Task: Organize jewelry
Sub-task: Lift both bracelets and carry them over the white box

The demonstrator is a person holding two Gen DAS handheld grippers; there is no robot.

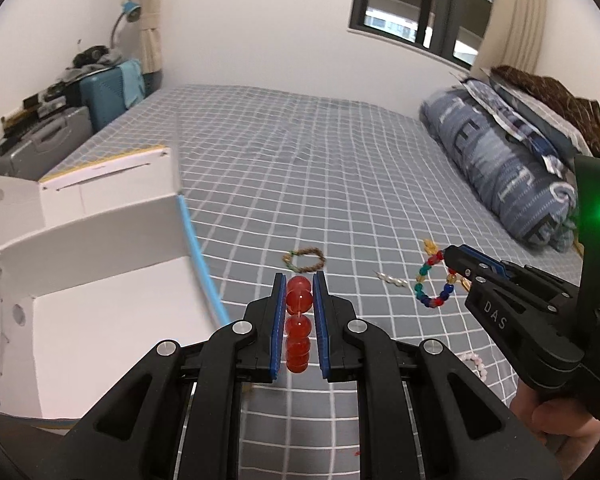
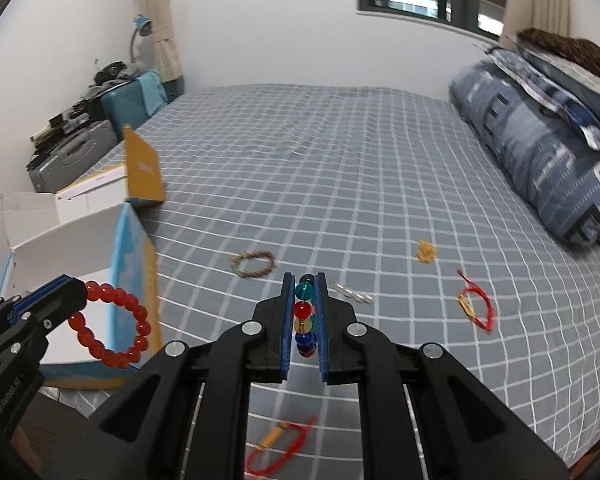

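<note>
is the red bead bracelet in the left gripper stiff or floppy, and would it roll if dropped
Probably floppy: the red bead bracelet droops as a loop from the left gripper. Its round, glossy beads look slippery, but strung together on the soft bed sheet it likely would not roll far.

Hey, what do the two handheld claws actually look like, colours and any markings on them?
Both are matte black plastic with blue finger pads and round silver pivot bolts. The right claw carries white "DAS" lettering and a green light; the left claw has faint white lettering along its body.

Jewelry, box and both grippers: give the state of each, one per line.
left gripper: shut on red bead bracelet, held up
right gripper: shut on multicolor bead bracelet, held up
white box: open
brown bead bracelet: lying on bed
red string bracelet: lying on bed
</note>
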